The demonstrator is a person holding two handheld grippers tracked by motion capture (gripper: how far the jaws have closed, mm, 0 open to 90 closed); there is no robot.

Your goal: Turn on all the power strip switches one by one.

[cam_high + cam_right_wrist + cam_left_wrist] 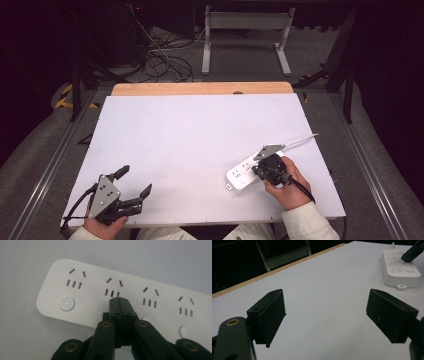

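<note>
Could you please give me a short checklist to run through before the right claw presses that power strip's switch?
1. Right claw shut, tips together: ok.
2. Tips over the second round button from the strip's end: ok in the right gripper view; whether they already touch it: cannot tell.
3. Power strip flat on the table, sockets facing up: ok.
4. Sockets free of plugs: ok.
5. Left claw open, holding nothing, well apart from the strip: ok.
6. White cord trailing away from the hand: ok.
</note>
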